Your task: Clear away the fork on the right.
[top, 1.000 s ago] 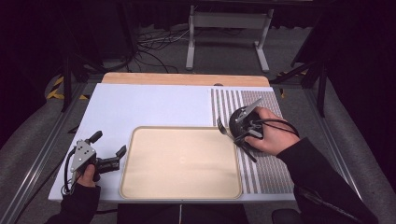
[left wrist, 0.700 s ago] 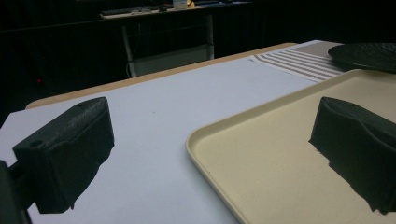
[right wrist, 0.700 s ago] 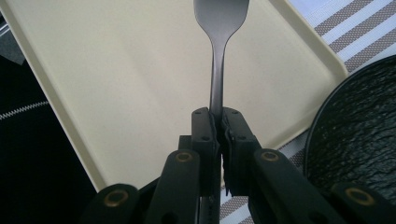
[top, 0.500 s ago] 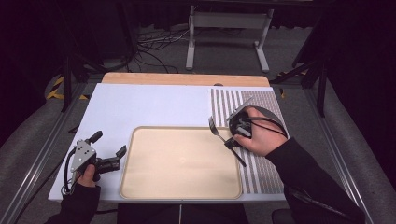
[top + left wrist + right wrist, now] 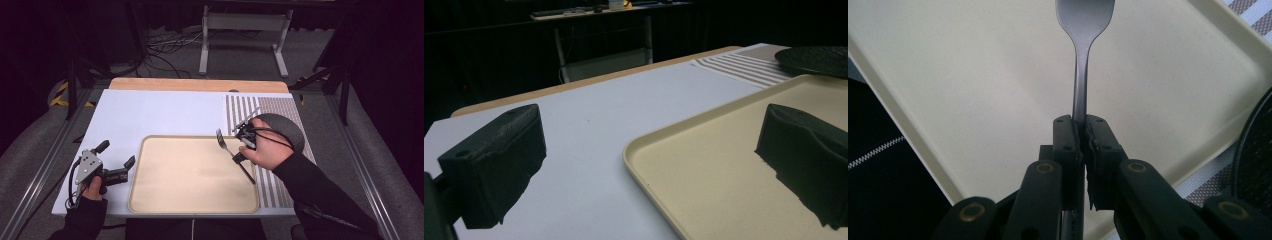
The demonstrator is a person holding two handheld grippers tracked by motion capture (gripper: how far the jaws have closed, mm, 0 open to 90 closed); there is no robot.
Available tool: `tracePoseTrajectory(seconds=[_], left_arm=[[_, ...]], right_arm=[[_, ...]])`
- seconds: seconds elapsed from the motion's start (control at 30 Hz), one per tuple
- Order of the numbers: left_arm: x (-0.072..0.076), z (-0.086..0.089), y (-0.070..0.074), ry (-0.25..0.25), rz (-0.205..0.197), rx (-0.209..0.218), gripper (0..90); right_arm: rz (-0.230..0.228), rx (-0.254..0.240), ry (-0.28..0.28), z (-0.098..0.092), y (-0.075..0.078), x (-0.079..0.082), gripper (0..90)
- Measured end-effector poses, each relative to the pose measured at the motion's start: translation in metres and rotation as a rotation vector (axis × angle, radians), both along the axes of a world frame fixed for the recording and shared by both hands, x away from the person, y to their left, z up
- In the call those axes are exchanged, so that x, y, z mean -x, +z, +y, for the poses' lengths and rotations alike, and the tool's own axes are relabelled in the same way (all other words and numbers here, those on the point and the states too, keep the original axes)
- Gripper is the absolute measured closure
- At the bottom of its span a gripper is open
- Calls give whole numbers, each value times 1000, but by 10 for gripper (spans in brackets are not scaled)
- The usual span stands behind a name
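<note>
Black sleeves; black tools, left tool (image 5: 116, 162) with grey three-cornered plate, black cables, brass-coloured screws.

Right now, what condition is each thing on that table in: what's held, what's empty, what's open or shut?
fork: gripped by its handle, lifted above the tray, tines pointing away from the hand.
right gripper: shut on the fork.
left gripper: open, nothing between its jaws, beside the tray's left edge.
tray: flat on the table, nothing lying in it.
dark plate: lying flat on the striped mat, partly hidden by the right hand.
</note>
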State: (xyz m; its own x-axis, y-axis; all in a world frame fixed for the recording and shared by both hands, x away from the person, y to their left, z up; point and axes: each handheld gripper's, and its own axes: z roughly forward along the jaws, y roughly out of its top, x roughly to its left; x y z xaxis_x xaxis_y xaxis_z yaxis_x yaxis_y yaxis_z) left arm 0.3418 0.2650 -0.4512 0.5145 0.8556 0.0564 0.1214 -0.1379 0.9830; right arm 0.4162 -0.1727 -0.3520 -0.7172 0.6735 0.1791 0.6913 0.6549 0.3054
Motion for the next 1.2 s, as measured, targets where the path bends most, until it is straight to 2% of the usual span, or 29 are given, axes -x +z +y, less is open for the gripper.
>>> tracePoseTrajectory(seconds=[0.3,0.43,1.2], left_arm=[[0,0,0,0,1,-1,2],[0,0,0,0,0,3,2],[0,0,0,0,1,3,2]], right_arm=[[81,36,-81,8,-17,-4,850],[111,48,-101,11,-24,-5,849],[201,94,-195,16,-47,-8,848]])
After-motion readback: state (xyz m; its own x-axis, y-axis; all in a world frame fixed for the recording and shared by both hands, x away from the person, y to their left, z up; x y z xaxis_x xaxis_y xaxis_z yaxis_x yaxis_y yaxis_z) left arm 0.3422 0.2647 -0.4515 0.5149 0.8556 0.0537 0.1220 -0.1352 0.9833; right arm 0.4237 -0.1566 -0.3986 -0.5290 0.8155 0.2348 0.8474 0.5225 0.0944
